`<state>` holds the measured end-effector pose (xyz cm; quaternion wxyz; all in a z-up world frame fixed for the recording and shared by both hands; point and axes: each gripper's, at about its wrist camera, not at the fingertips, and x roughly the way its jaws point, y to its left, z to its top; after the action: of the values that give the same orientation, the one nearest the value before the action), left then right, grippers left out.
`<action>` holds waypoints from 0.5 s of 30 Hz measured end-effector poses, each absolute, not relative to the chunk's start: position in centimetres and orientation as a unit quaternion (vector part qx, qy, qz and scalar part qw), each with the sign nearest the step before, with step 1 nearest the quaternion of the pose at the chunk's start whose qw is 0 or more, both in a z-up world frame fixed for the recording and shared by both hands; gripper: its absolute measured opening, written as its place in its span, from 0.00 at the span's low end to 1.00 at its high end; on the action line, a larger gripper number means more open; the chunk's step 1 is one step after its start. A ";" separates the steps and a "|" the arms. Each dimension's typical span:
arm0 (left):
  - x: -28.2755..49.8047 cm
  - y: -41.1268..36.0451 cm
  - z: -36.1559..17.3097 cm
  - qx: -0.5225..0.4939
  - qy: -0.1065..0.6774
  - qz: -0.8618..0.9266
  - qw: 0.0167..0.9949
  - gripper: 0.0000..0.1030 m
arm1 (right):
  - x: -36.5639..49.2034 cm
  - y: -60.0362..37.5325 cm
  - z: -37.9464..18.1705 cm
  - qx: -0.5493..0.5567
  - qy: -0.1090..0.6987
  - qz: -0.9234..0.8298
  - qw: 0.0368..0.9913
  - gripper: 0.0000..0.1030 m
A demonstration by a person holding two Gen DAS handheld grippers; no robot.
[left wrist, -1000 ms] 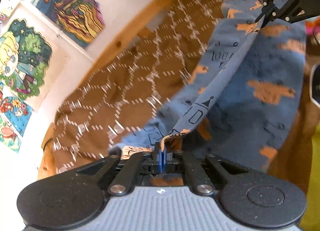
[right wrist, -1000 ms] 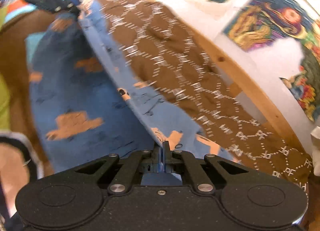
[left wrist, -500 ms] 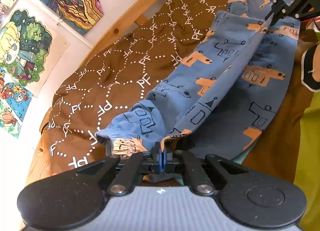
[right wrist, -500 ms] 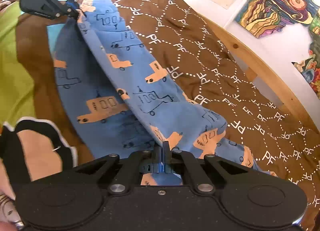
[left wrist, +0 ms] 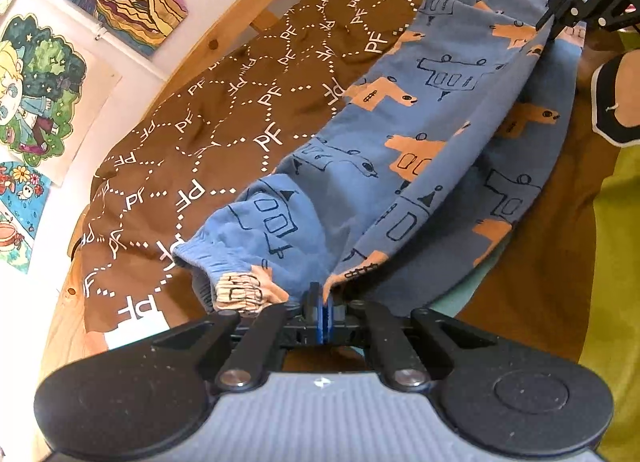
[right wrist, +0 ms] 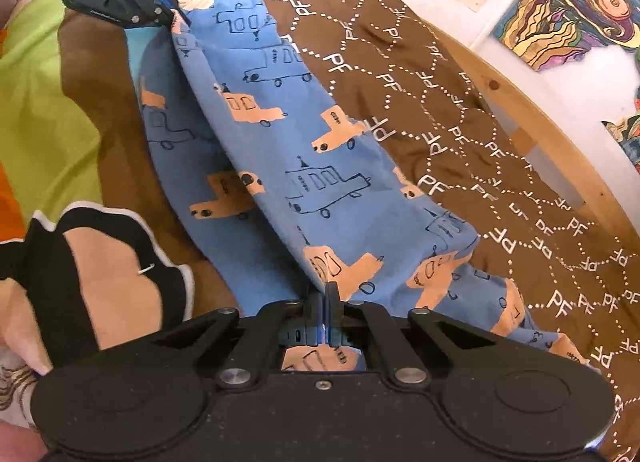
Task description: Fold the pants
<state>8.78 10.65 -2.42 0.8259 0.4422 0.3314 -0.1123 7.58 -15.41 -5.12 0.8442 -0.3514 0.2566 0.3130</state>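
The blue pants (left wrist: 420,134) with orange trucks lie long on the brown blanket (left wrist: 224,110) on the bed. One leg is being folded over the other, and the top edge is lifted off the bed.

We hold that edge at both ends. Our left gripper (left wrist: 320,304) is clenched on the cloth near the gathered band. Our right gripper (right wrist: 322,298) is clenched on the cloth at the other end. The edge stretches tight between them.

What could go wrong? If we let go too high, the top leg could flop crooked and not line up with the leg under it. If one gripper pulls harder, the cloth could slip out or the bottom leg could drag and bunch up.

On the far side there is lots of open blanket, up to the wooden bed rail (right wrist: 532,102) by the wall. On the near side the person's leg (right wrist: 100,274) is just beside the pants, so there is little room there.
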 end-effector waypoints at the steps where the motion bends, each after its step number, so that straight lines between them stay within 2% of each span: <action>1: 8.8 10.5 -2.5 0.445 0.331 -0.112 0.824 0.02 | 7.5 -15.4 -5.2 -0.356 0.256 0.314 0.842 0.00; 5: 8.5 10.2 -2.9 0.458 0.324 -0.109 0.820 0.06 | 7.5 -15.3 -5.8 -0.367 0.254 0.314 0.838 0.00; 8: 8.2 10.3 -2.4 0.447 0.329 -0.118 0.823 0.13 | 7.4 -15.5 -5.8 -0.364 0.251 0.313 0.841 0.01; 10: 8.1 10.5 -1.6 0.423 0.338 -0.121 0.832 0.24 | 7.4 -15.7 -5.7 -0.359 0.249 0.312 0.844 0.03; 12: 7.8 10.3 -0.8 0.401 0.338 -0.130 0.841 0.48 | 7.3 -16.0 -5.5 -0.355 0.244 0.303 0.850 0.21; 15: 7.2 8.8 -0.7 0.401 0.321 -0.140 0.847 0.53 | 7.7 -16.5 -5.3 -0.340 0.253 0.300 0.855 0.24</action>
<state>7.18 8.79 -0.72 0.8465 0.4009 0.3209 -0.1403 7.70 -16.54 -5.27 0.8546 -0.3405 0.2526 0.3000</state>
